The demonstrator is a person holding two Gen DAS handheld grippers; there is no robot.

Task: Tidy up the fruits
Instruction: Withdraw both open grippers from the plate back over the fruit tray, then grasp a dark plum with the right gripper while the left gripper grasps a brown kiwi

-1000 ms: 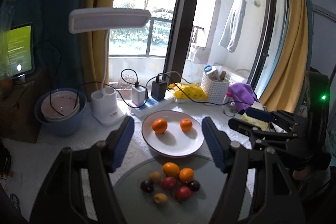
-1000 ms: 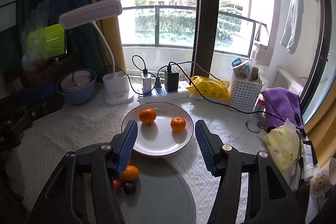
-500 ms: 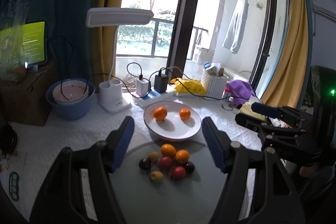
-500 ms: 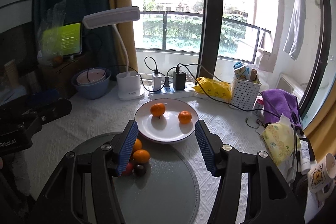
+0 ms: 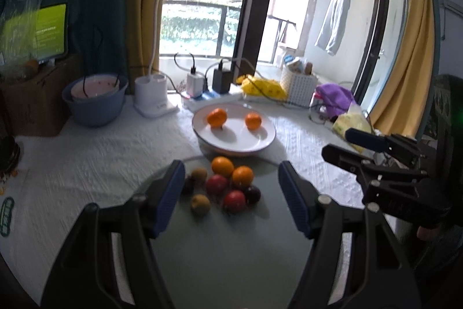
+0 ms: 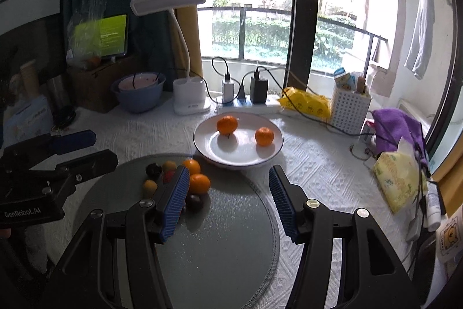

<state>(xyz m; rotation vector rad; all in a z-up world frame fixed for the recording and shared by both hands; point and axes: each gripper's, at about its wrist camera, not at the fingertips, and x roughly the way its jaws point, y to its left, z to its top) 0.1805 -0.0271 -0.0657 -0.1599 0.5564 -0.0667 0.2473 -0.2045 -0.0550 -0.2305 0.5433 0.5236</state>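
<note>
A white plate (image 5: pixel 254 144) (image 6: pixel 214 148) holds two oranges (image 5: pixel 217 117) (image 6: pixel 227 124), well apart from each other. In front of it lies a round grey glass disc (image 5: pixel 225 257) (image 6: pixel 220 245) with a cluster of small fruit: two oranges (image 5: pixel 222 166) (image 6: pixel 199 184), red fruits (image 5: pixel 233 200), dark plums (image 6: pixel 153 170) and small yellow-brown ones (image 5: pixel 200 204). My left gripper (image 5: pixel 231 193) hangs open above the cluster, nothing between its fingers. My right gripper (image 6: pixel 228 193) is open over the disc, its left finger (image 6: pixel 173 199) hiding part of the cluster.
Behind the plate stand a white desk lamp (image 6: pixel 189 97), a power strip with chargers (image 6: pixel 246 103), a blue bowl (image 6: pixel 139 94), a yellow packet (image 6: pixel 306 103) and a white basket (image 6: pixel 350 109). A purple cloth (image 6: pixel 396 129) and a tissue pack (image 6: pixel 399 178) lie on the right.
Both grippers have pulled back and sunk a little. The plate and fruit cluster now sit higher and farther off in both views, and more of the glass disc shows. Both stay open.
</note>
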